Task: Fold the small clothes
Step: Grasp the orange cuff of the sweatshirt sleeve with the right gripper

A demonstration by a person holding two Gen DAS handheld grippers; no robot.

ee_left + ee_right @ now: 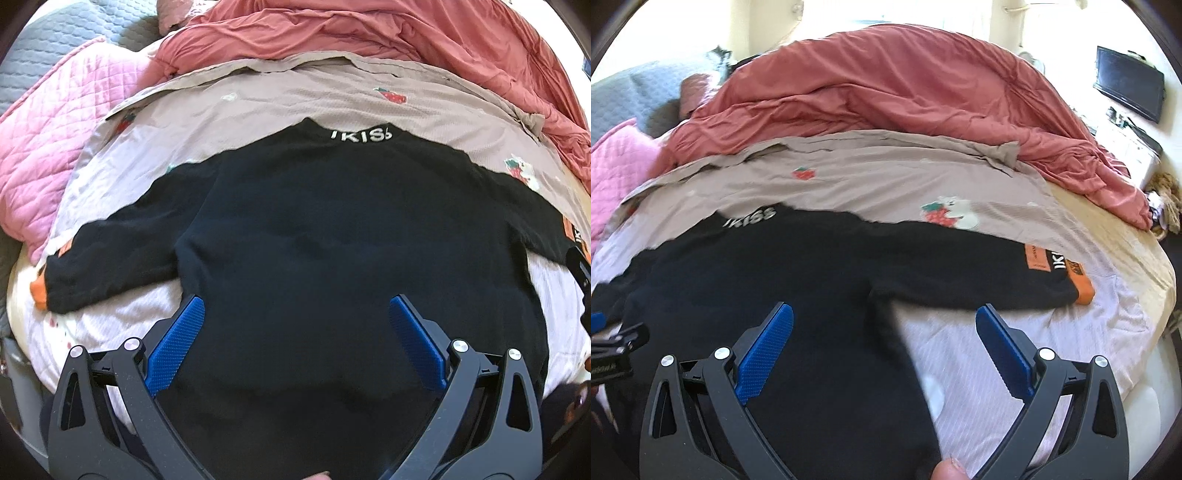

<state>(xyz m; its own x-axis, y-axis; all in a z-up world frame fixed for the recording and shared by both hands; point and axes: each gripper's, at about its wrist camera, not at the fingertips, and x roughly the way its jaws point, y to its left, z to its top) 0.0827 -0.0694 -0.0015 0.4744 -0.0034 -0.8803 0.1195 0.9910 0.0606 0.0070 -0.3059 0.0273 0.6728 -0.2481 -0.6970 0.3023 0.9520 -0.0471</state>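
Black sweatshirt (332,229) spread flat, seemingly back up, on the strawberry-print sheet (295,99) of the bed, collar lettering toward the far side, hem at the near edge. Both sleeves stretched out sideways; right sleeve (979,273) with its orange cuff (1084,290) pointing to the bed's right edge, left cuff (38,290) near the left edge. Left gripper (295,317) spread wide, empty, hovering over the lower body of the garment. Right gripper (884,325) likewise spread, holding nothing, poised above the right side seam just below the armpit. Rumpled red duvet (905,85) heaped along the far side, well apart.

Step in hand, by all appearances: laid out, first fold not yet begun. Next move likely: pinching a cuff or shoulder and carrying the sleeve inward across the body; fabric thick and limp, so prone to bunching if only one layer is caught.
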